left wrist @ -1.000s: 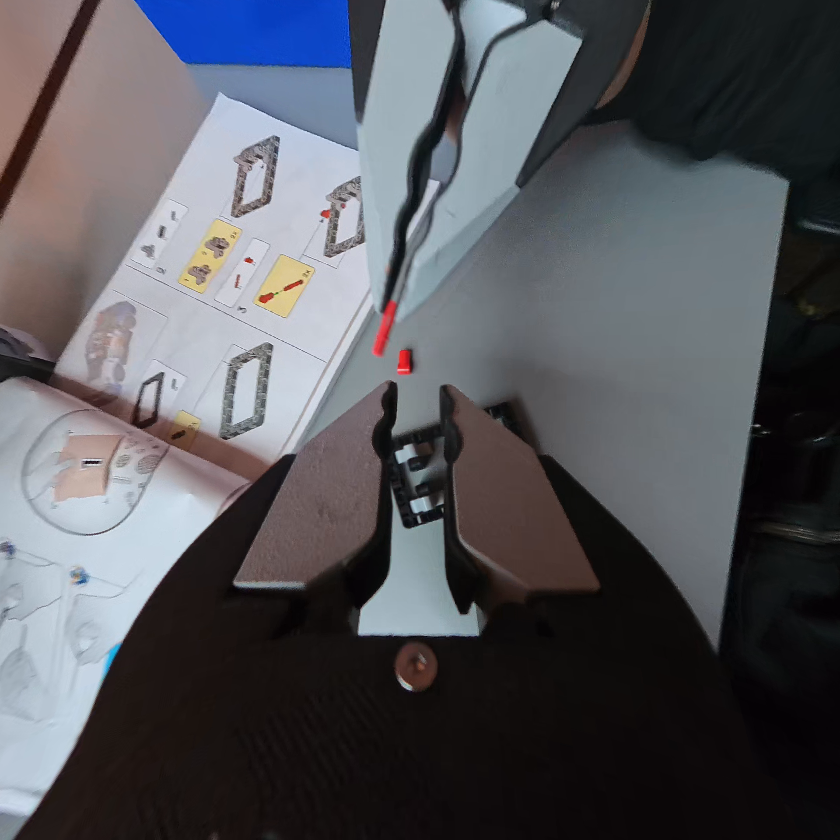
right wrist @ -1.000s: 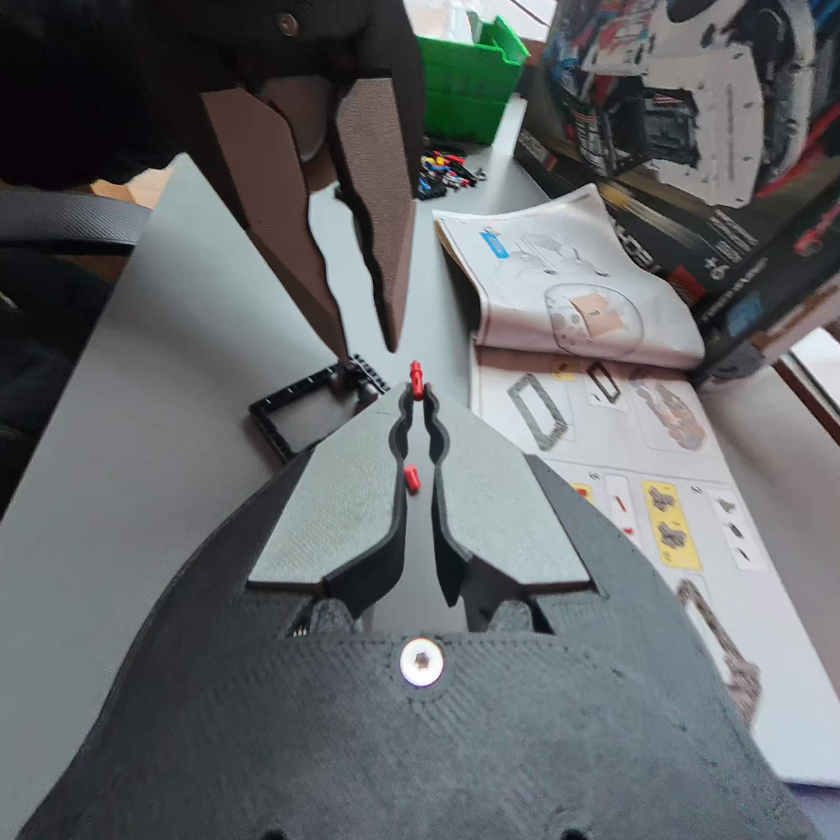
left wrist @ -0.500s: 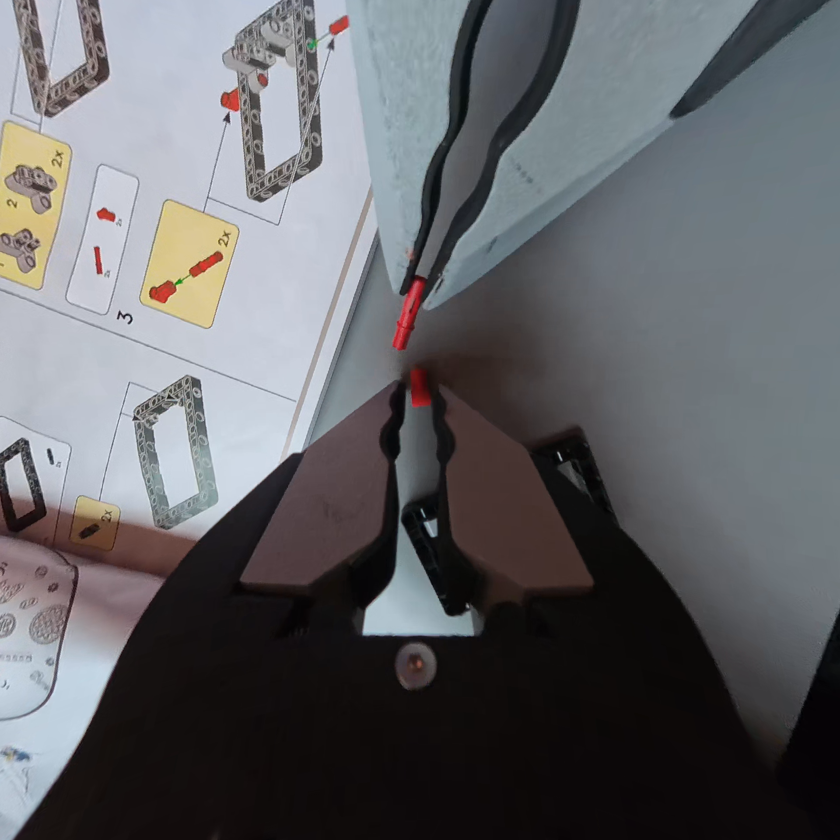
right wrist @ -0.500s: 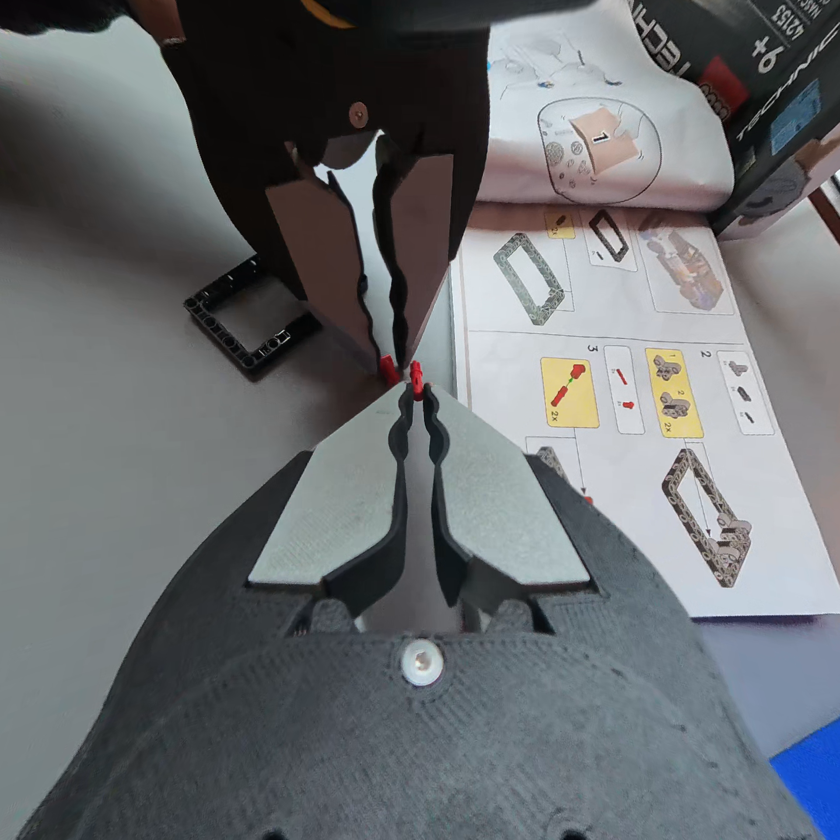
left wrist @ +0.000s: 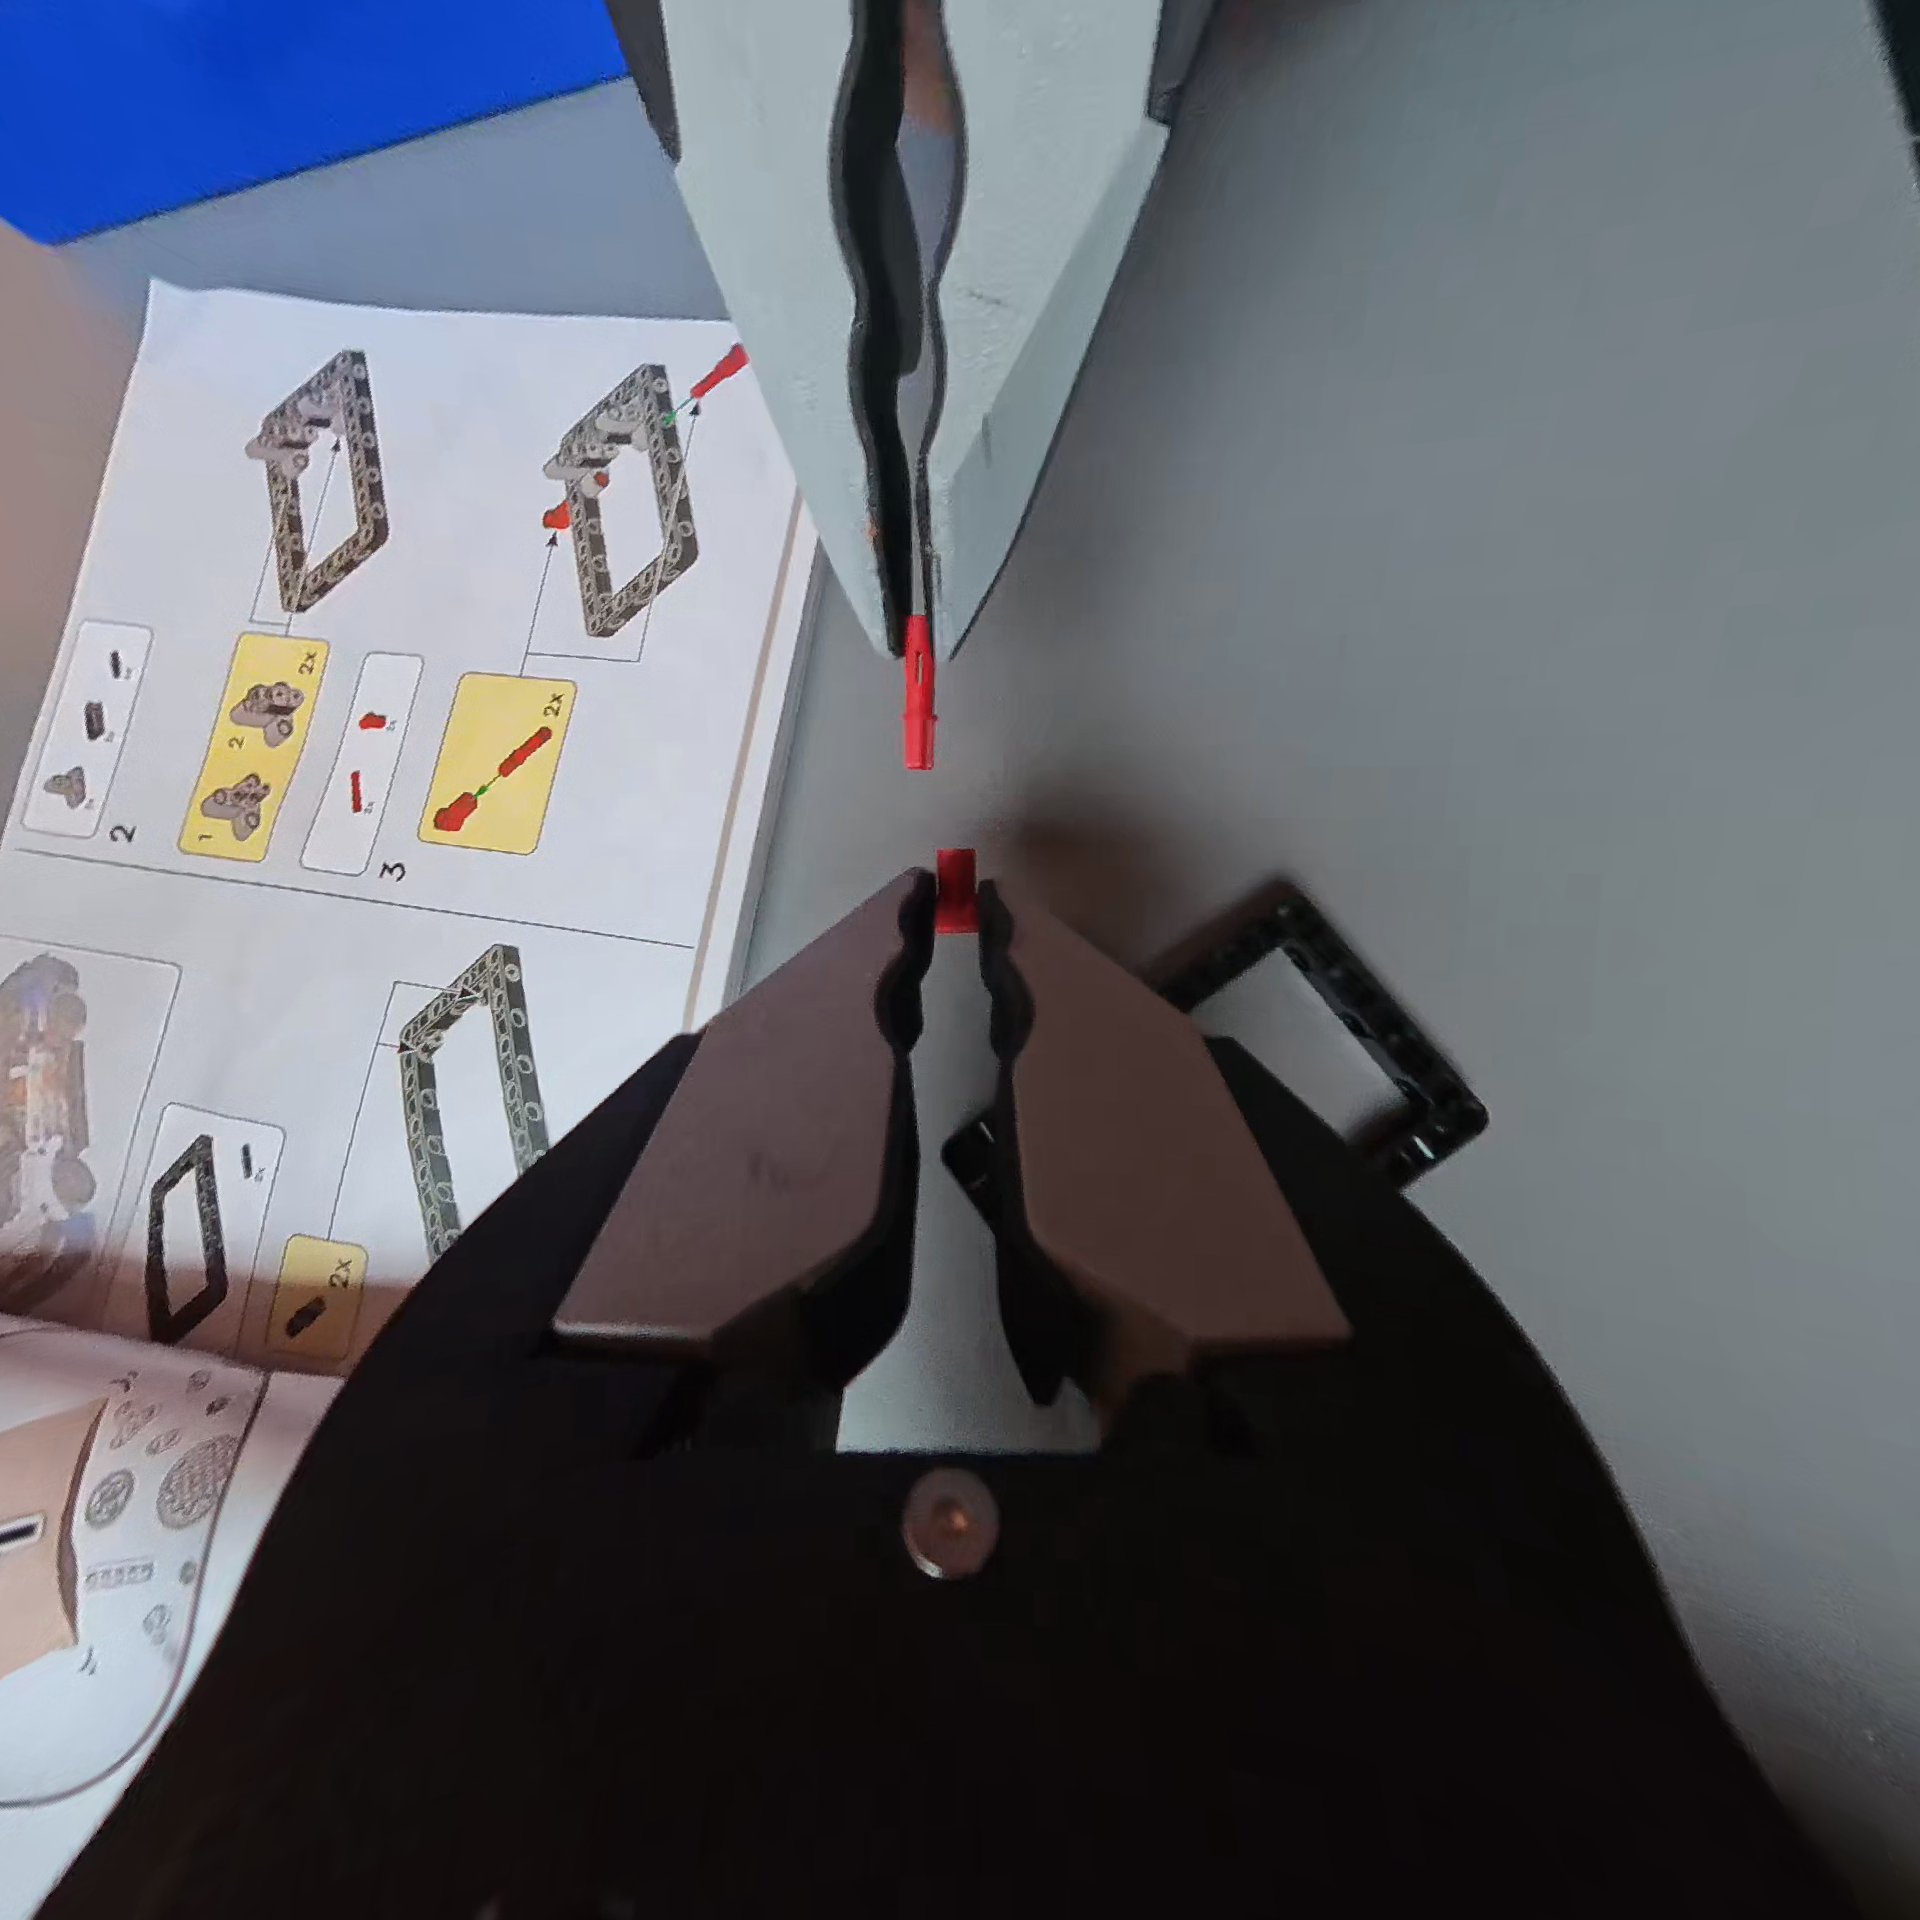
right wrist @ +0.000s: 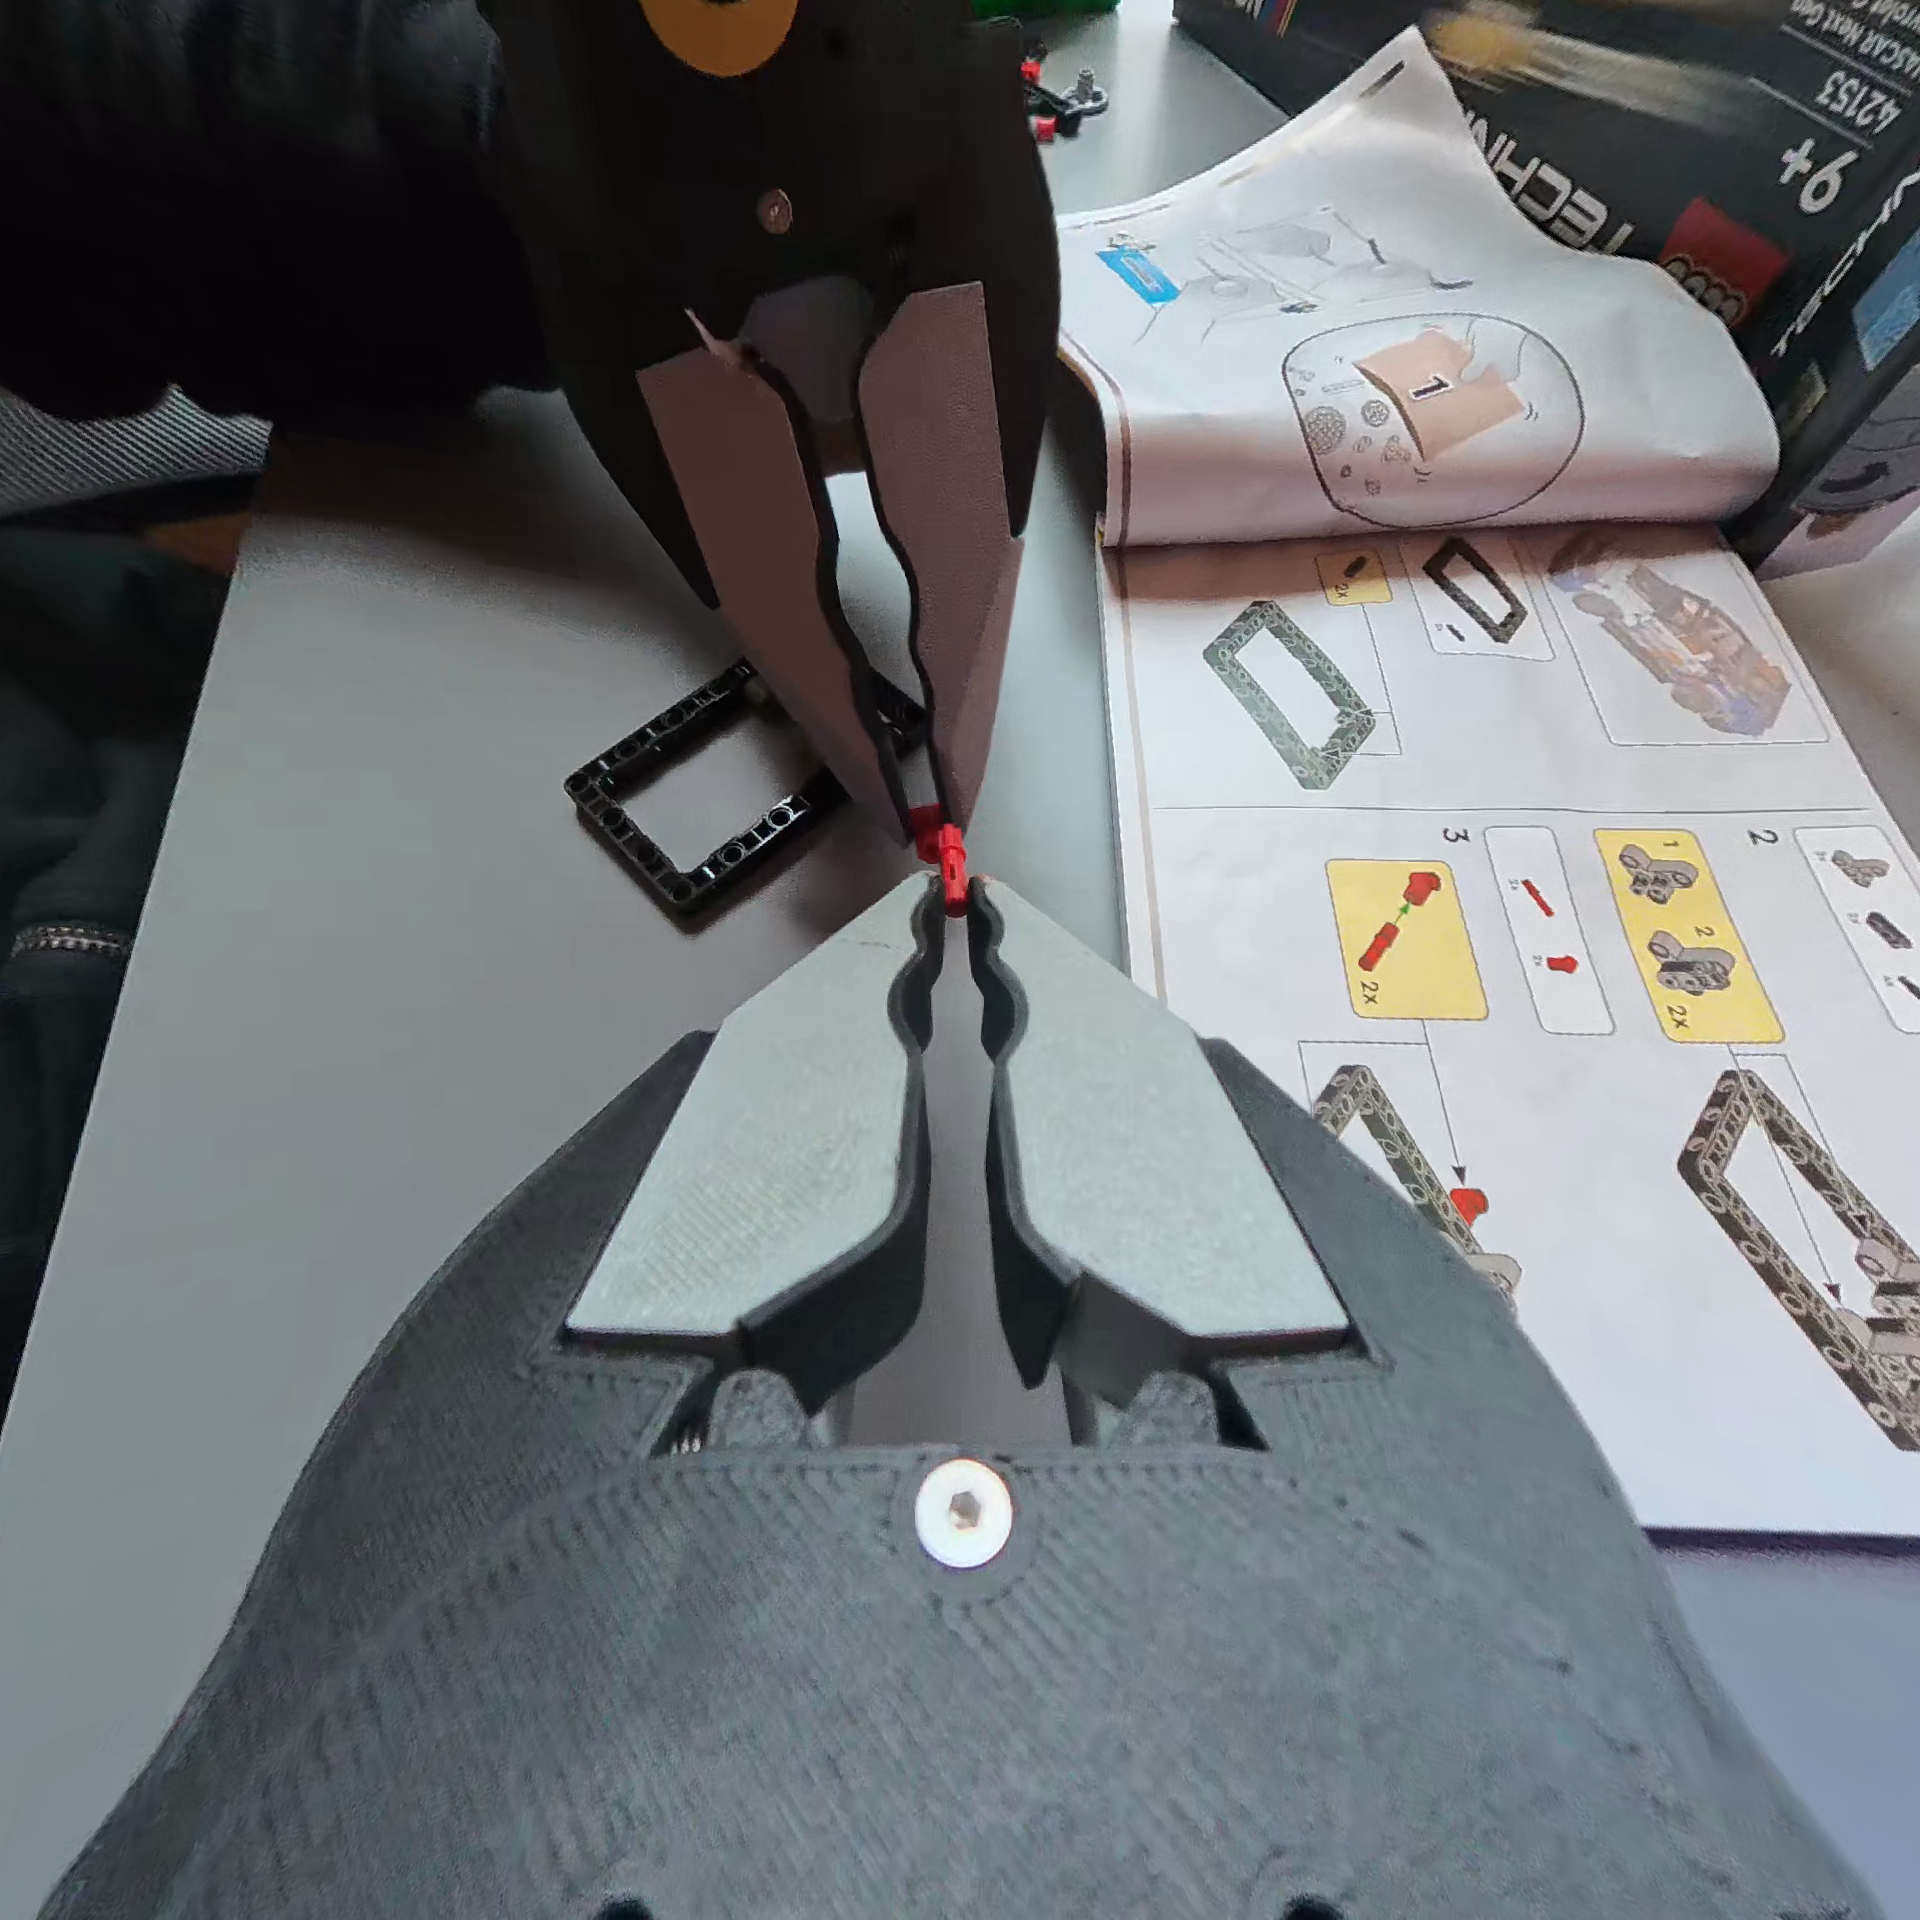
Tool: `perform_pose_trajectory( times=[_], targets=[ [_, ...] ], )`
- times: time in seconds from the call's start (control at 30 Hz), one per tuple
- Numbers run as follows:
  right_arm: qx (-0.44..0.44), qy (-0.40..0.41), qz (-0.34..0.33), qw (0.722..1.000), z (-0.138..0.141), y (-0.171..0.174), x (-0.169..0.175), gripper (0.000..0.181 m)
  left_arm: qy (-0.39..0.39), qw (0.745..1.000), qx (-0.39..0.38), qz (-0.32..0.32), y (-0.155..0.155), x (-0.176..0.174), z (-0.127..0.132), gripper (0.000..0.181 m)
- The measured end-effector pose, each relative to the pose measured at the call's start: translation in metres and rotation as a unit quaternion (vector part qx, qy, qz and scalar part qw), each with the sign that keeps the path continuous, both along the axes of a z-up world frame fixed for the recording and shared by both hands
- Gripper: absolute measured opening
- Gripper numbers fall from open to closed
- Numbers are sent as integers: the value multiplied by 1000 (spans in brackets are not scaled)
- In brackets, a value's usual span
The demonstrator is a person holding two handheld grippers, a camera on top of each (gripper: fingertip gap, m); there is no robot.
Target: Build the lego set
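While the open instruction booklet (left wrist: pixel 395 644) lies flat on the left of the grey table (left wrist: pixel 1507 520) in the left wrist view, the left gripper (left wrist: pixel 954 891) sits near the middle with its brown fingers pinching a short red bush piece (left wrist: pixel 955 888) at their tips. Straight beyond it, the right gripper (left wrist: pixel 912 636), grey and pointing back toward the camera, pinches a slim red pin (left wrist: pixel 917 694) by one end; the pin's free end and the bush are in line, with a small gap between them. To the right, partly under the left gripper, a black rectangular frame (left wrist: pixel 1382 1049) lies flat on the table.

From the right wrist view the frame (right wrist: pixel 717 800) lies at left, the two red parts (right wrist: pixel 943 847) look nearly touching between the opposed tips at centre, and the booklet (right wrist: pixel 1455 748) spreads on the right, with a dark set box (right wrist: pixel 1766 156) at far right.
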State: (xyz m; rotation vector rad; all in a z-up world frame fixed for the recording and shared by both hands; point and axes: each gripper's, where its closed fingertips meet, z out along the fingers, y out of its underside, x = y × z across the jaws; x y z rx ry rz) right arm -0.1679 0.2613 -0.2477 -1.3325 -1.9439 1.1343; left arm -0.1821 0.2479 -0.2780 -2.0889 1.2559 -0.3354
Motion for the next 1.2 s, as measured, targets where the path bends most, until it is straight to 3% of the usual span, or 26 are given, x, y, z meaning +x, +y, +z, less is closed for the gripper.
perform_pose_trajectory(
  times=[0.2, 0.67, 1.2],
  targets=[
    [12, -30, 2, 999, -20, -5, -5, 1, -38, 999, -6, -13, 2, -4, -1, 6],
    [8, -46, 0, 999, -29, -4, -7, 1, -57, 997, -59, 3, 3, -5, -15, 6],
    [7, -64, -2, 998, -36, -5, -9, 1, -67, 995, -71, 3, 2, -2, -18, 6]
  ],
)
